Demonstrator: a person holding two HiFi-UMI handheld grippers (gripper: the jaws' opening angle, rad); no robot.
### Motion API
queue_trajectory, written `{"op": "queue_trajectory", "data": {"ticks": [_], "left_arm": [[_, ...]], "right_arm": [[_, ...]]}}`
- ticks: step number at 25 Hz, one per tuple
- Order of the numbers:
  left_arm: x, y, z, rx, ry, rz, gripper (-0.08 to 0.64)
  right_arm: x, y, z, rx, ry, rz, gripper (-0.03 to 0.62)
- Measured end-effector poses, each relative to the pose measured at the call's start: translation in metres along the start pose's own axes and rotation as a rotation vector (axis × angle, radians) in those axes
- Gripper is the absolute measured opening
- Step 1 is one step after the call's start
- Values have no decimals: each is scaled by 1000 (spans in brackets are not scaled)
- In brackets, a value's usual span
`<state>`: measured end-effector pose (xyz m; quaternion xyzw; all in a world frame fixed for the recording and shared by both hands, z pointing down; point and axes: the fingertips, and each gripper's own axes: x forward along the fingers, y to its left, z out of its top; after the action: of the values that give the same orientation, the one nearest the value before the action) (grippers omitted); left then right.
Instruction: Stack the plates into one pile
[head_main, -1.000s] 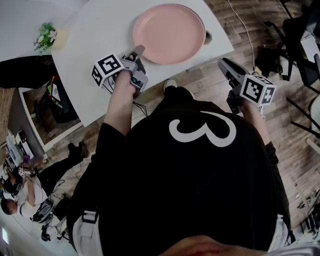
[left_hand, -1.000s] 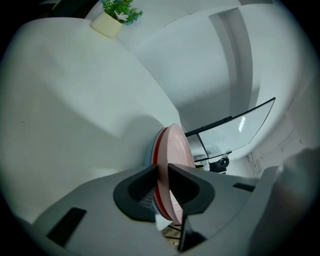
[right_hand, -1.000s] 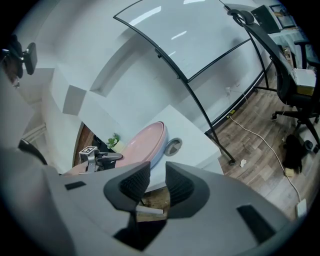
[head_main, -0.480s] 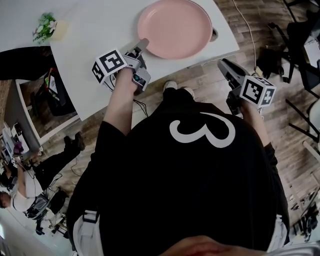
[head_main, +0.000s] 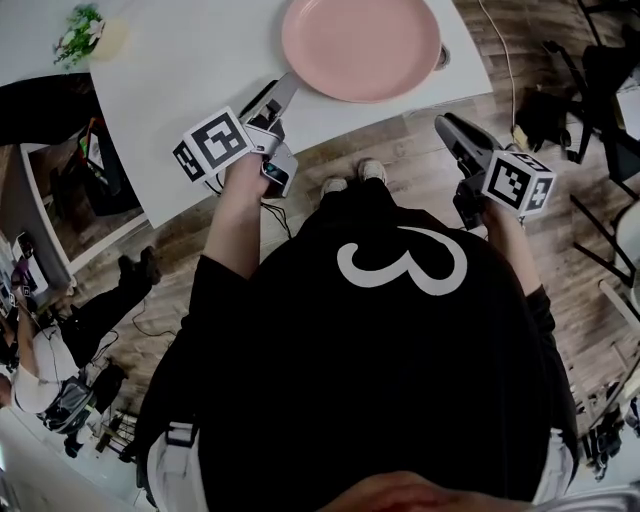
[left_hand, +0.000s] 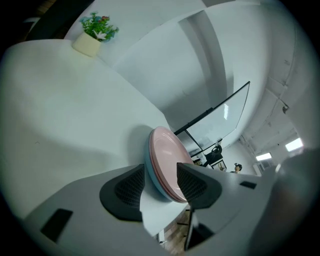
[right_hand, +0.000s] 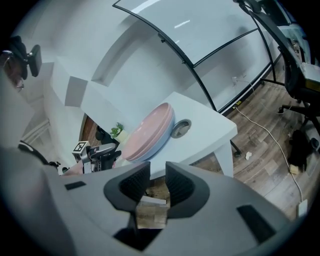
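A: So which gripper is nearer the work?

B: The left gripper (head_main: 283, 90). Its tips are at the table (head_main: 190, 70) edge, and the rim of the pile of plates (head_main: 360, 45) lies just ahead, in line with the gap. Its jaws have just been opening and now stand wide, pads touching nothing.

A: And the right gripper (head_main: 447, 126)?

B: Half-open, empty, out over the floor (head_main: 560, 250), apart from the pile.

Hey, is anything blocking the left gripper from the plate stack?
Nothing visible does. The left gripper, whose jaws have just been opening, sits right at the plate stack on the white table. The stack's rim shows in the gap between the jaws, and the pads are not pressing on it.
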<state>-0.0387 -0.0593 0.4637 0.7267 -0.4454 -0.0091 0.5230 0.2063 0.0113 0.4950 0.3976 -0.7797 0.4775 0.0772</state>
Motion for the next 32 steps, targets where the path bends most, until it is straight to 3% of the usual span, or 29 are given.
{"op": "queue_trajectory", "data": {"ticks": [5, 10, 15, 21, 32], "left_arm": [[-17, -28, -17, 192, 62, -36, 192], [-48, -54, -33, 373, 128, -98, 162], [-89, -75, -31, 391, 129, -193, 74], [-158, -106, -40, 470, 132, -287, 28], [-243, -125, -63, 593, 147, -412, 17]], "right_arm": [[1, 27, 12, -73, -13, 58, 107], [1, 86, 23, -177, -42, 173, 52], [-11, 143, 25, -159, -128, 303, 40], [-31, 210, -13, -212, -129, 341, 34], [-57, 287, -70, -258, -191, 305, 25]]}}
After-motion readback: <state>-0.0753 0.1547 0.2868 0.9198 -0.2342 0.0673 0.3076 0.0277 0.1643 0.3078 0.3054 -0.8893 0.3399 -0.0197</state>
